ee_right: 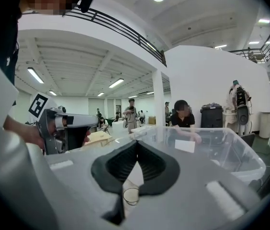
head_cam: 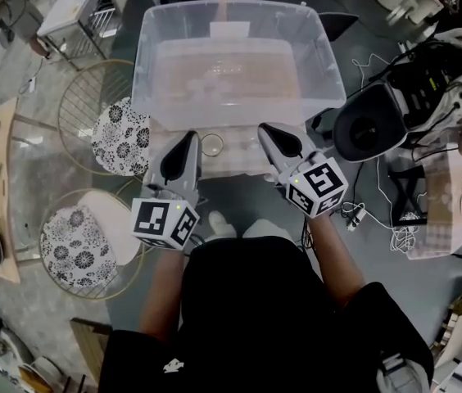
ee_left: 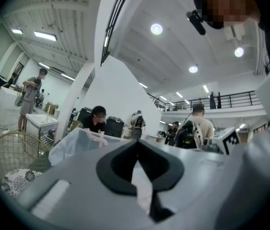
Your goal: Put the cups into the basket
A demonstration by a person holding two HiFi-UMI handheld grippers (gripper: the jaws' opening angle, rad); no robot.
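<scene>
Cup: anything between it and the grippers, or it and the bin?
Nothing visible. The cup stands in the open between left gripper and right gripper; only the near wall of the bin rises behind it.

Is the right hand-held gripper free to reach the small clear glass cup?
Probably yes: the small clear glass cup stands uncovered just left of the right hand-held gripper, though its jaws are shut.

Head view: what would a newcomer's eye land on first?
The big clear plastic storage bin fills the upper middle of the head view. Just below it, the left gripper and right gripper, each carrying a black-and-white marker cube, point toward the bin with jaws shut and empty. Between their tips stands a small clear glass cup, outside the bin.
</scene>
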